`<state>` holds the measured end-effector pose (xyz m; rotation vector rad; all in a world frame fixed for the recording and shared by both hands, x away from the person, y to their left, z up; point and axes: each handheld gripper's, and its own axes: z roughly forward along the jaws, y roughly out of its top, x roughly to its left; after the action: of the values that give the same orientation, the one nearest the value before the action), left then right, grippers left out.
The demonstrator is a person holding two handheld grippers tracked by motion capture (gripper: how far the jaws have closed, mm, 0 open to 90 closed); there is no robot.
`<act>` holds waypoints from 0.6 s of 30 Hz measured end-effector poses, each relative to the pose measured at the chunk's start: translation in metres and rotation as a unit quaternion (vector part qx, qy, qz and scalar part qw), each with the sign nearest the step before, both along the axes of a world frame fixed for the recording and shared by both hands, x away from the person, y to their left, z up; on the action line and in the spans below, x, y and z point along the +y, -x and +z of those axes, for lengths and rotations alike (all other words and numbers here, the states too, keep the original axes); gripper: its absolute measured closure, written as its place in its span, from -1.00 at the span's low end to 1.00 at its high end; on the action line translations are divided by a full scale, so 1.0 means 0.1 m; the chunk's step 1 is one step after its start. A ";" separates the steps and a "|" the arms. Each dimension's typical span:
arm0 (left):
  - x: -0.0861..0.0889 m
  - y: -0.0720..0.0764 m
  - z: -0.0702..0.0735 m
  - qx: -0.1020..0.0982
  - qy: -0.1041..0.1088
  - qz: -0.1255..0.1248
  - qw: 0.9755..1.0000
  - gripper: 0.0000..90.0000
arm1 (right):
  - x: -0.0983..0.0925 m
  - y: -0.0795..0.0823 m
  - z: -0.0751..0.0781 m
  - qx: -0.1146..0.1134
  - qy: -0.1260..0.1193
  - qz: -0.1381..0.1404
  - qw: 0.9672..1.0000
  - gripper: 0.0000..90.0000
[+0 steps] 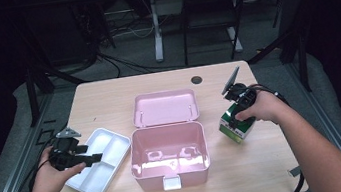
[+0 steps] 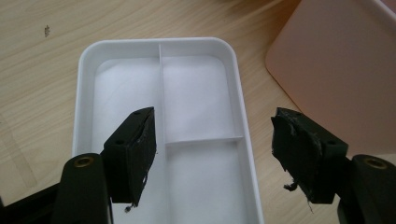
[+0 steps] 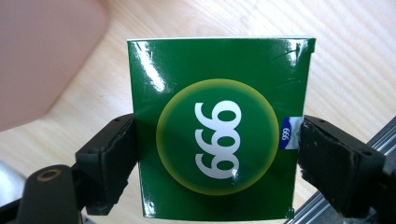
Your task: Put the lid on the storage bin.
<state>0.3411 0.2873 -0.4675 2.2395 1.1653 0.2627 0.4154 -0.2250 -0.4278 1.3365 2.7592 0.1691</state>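
Green carton [image 3: 217, 126] with "999" printed on it sits between the jaws of our right hand-held gripper [image 3: 217, 158], which clamp its two sides; in the high view we hold it [image 1: 235, 123] at the right part of the surface [image 1: 108, 97], just right of the open pink box [image 1: 169, 154]. Our left hand-held gripper [image 2: 212, 154] hangs over the white divided tray [image 2: 86, 51] with its jaws spread wide, gripping nothing. That tray lies left of the pink box.
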 end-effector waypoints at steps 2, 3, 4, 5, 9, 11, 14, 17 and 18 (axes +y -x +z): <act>0.00 0.00 0.00 0.000 0.001 -0.001 1.000 -0.31 | 0.05 0.03 0.08 0.000 -0.001 0.009 1.000 -0.65; -0.01 0.00 0.00 0.000 0.001 -0.001 1.000 -0.31 | 0.07 0.04 0.12 0.001 -0.002 0.014 1.000 -0.65; -0.01 0.00 0.00 -0.001 0.001 -0.001 1.000 -0.31 | 0.09 0.05 0.16 0.001 -0.002 0.019 1.000 -0.65; -0.01 0.00 0.00 0.000 0.001 -0.001 1.000 -0.31 | 0.11 0.06 0.19 0.000 -0.002 0.024 1.000 -0.65; 0.00 0.00 0.00 -0.002 0.002 0.000 1.000 -0.31 | 0.23 0.11 0.37 0.001 -0.008 0.048 0.999 -0.65; 0.00 0.00 0.00 -0.002 0.002 0.000 1.000 -0.31 | 0.29 0.14 0.47 -0.004 -0.001 0.061 0.998 -0.65; 0.00 0.00 0.00 -0.002 0.002 0.000 1.000 -0.31 | 0.36 0.15 0.60 -0.013 -0.007 0.086 0.996 -0.65; 0.00 0.00 0.01 -0.002 0.003 0.001 1.000 -0.31 | 0.44 0.16 0.72 -0.018 -0.014 0.104 0.994 -0.65; 0.01 0.00 0.01 -0.002 0.003 0.001 1.000 -0.31 | 0.47 0.16 0.77 -0.023 0.000 0.107 0.994 -0.65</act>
<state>0.3408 0.2879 -0.4669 2.2318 1.1635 0.2636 0.3990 -0.1783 -0.3512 1.0217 2.8579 0.2094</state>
